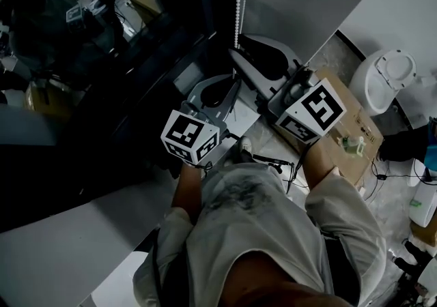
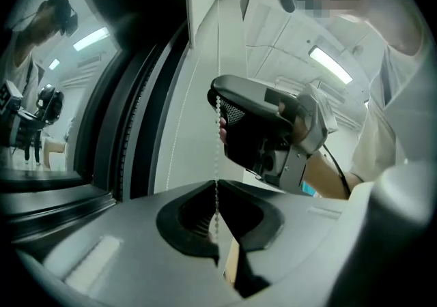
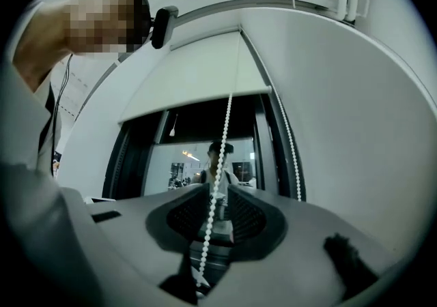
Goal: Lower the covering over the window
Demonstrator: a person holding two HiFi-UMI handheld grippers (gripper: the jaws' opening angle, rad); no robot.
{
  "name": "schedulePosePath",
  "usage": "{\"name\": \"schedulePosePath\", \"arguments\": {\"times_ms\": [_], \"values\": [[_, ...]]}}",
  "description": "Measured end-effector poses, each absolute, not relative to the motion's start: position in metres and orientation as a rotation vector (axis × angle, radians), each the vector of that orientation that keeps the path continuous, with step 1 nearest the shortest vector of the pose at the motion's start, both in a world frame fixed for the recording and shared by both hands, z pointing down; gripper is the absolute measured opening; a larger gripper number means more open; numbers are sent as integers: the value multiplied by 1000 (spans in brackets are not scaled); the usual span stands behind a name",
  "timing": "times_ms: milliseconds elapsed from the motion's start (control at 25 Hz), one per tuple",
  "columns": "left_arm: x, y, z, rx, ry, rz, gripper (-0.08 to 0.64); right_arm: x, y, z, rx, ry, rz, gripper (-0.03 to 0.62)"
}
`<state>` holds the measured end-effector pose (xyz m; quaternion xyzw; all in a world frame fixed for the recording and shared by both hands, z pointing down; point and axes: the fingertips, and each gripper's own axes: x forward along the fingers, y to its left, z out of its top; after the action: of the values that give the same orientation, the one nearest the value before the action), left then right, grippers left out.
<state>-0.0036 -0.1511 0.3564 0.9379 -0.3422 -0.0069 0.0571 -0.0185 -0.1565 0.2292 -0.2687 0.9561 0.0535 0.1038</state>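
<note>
White plastic beads run straight through both tools. Left gripper [image 2: 217, 183] has its jaws closed to a narrow pinch on the bead chain [image 2: 218, 162], tips meeting on the strand. Just above and beyond it, on the same strand, sits the right gripper [image 3: 217, 189]. Its jaws stand apart with the chain hanging loose in the gap, no pad pressing on it. To the right of those jaws the loop's second strand [image 3: 290, 142] drops beside the window frame [image 3: 268, 154].

Farther out, above the right jaw tips, the roller blind [image 3: 198, 80] covers only the top of the window [image 3: 198, 162]. It ends high and the pane below is bare, so the covering looks barely lowered.

This looks like a hand-over-hand pull, the left hand anchoring and the right placed for a higher hold. Next the right jaws would need to close squarely on the beads. The left would then let go before a straight downward draw; a slanted pull may let the beads slip.
</note>
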Motion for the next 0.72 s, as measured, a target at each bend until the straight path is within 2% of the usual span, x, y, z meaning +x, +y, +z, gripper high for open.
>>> {"name": "schedulePosePath", "arguments": {"times_ms": [80, 120, 160, 720], "values": [[-3, -151, 356, 2845, -1036, -22, 18, -21, -158, 228, -793, 2823, 164, 77], [-3, -151, 356, 2845, -1036, -24, 18, -22, -158, 229, -799, 2825, 168, 36], [-3, -151, 356, 2845, -1036, -25, 18, -22, -158, 229, -804, 2827, 172, 28], [-4, -147, 402, 2769, -1021, 83, 18, -30, -162, 278, -875, 2946, 167, 20]]}}
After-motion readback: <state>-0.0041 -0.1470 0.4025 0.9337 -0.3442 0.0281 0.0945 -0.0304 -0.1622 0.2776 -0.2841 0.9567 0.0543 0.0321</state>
